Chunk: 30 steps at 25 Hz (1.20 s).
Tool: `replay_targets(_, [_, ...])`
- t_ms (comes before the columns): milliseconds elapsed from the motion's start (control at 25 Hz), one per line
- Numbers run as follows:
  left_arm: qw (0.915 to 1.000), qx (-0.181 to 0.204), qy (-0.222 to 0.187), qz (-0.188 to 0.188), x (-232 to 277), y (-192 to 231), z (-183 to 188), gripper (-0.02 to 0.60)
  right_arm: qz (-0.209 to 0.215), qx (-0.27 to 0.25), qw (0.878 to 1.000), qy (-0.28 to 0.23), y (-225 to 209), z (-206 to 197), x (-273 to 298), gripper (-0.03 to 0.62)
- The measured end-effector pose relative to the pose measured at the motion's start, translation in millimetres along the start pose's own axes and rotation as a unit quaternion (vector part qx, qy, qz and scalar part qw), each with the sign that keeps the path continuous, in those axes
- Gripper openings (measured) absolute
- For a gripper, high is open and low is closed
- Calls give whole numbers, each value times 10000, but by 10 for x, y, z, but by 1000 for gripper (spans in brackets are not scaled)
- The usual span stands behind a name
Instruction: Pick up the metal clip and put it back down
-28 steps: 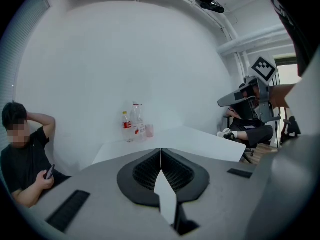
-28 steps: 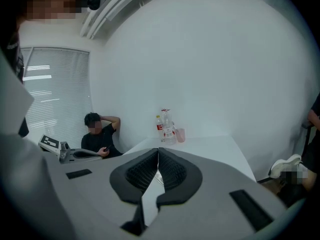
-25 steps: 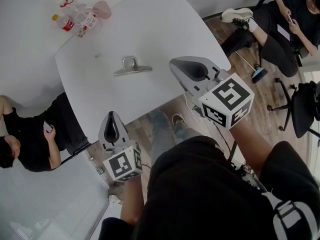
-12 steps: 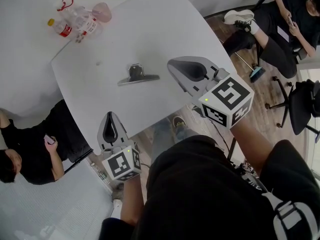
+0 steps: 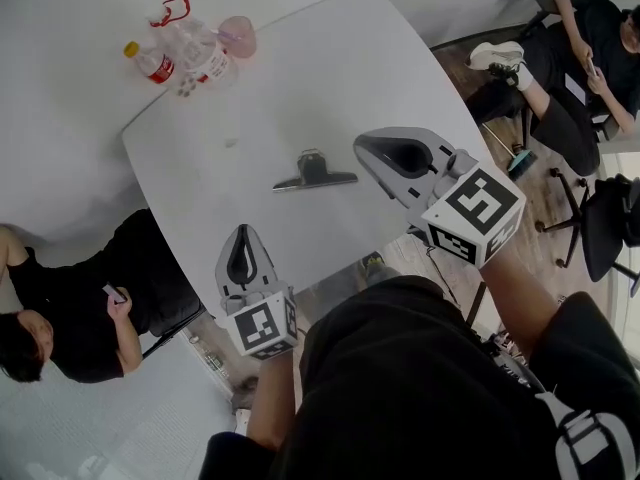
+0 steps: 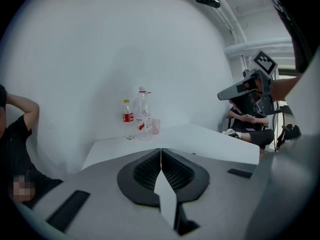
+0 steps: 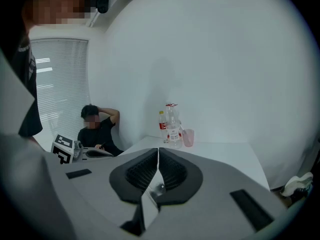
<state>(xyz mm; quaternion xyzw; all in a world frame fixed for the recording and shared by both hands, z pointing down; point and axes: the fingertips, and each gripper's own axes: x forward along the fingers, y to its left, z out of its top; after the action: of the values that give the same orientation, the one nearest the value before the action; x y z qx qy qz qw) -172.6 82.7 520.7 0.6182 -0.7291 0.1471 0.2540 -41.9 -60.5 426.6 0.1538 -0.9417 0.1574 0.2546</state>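
Note:
The metal clip (image 5: 313, 173) lies flat on the white table (image 5: 300, 68), silver with a dark handle loop toward the far side. My right gripper (image 5: 365, 146) hovers just right of it, tip a short way from the clip, jaws shut on nothing (image 7: 158, 151). My left gripper (image 5: 243, 230) is off the table's near edge, below and left of the clip, also shut and empty (image 6: 161, 151). The clip is not seen in the left gripper view.
Plastic bottles (image 5: 200, 43) and a pink cup (image 5: 238, 36) stand at the table's far corner. A seated person (image 5: 60, 298) is left of the table, another (image 5: 590, 38) at the far right beside an office chair (image 5: 605, 218). Wood floor lies below.
The head view has shifted, so table and clip sit lower and further right in frame. My right gripper's tip is nearer the clip than before. Both grippers stay shut.

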Motion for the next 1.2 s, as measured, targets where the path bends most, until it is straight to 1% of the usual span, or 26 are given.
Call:
replay_targets(200, [9999, -59, 15, -82, 125, 146, 2, 22, 73, -29, 9999, 87, 34, 88, 172, 20])
replay_targets(600, [9989, -347, 12, -325, 362, 290, -97, 22, 102, -279, 9972, 687, 61, 46, 350, 21])
replay_targets(640, [9987, -361, 32, -348, 388, 297, -128, 22, 112, -312, 9962, 800, 69, 10, 370, 35])
replay_targets(680, [9986, -374, 59, -371, 415, 300, -162, 23, 140, -334, 9951, 921, 81, -34, 387, 106])
replay_targets(720, [9984, -383, 87, -399, 446, 297, -192, 23, 177, -345, 9940, 1025, 93, -75, 400, 133])
replay_targets(840, [9979, -431, 134, -464, 527, 262, -212, 22, 242, -387, 9914, 1226, 82, -169, 405, 141])
replay_targets(920, [9977, -460, 202, -449, 552, 233, -215, 22, 144, -422, 9904, 1310, -3, -216, 385, 137])
replay_targets(1000, [9977, -456, 303, -389, 567, 216, -239, 23, 7, -447, 9893, 1389, -136, -276, 384, 64])
replay_targets(1040, [9976, -479, 354, -367, 579, 202, -247, 22, 9, -486, 9884, 1441, -189, -321, 401, 54])
replay_targets(1120, [9967, -550, 468, -366, 624, 150, -261, 23, 120, -580, 9862, 1546, -261, -433, 451, 44])
replay_targets(1200, [9966, -532, 555, -308, 666, 113, -287, 23, 294, -578, 9845, 1629, -302, -535, 511, 37])
